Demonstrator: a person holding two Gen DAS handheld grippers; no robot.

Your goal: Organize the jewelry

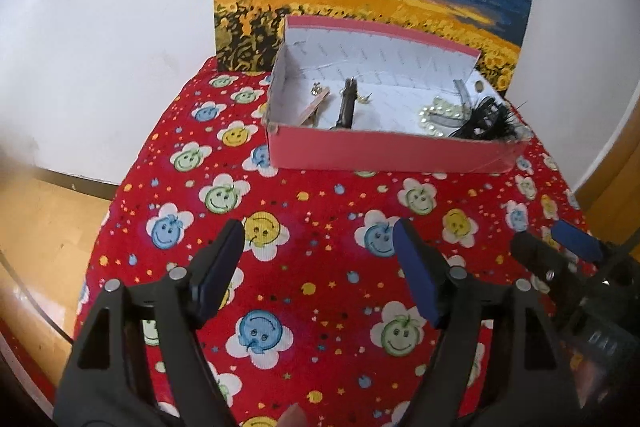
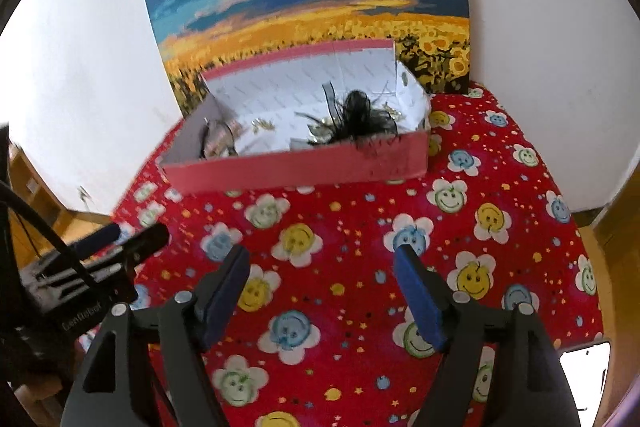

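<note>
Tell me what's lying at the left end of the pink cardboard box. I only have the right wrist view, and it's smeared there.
Observer: A slim dark metal clip lies on the floor of the pink cardboard box, pointing toward the back wall.
Operator: What's next to the black feathery ornament?
Observer: A pale beaded piece lies against the left side of the black feathery ornament. I cannot tell whether it runs underneath.
Operator: Left gripper state?
Observer: The left gripper is open with nothing between its jaws, over the red smiley-flower cloth, short of the box.
</note>
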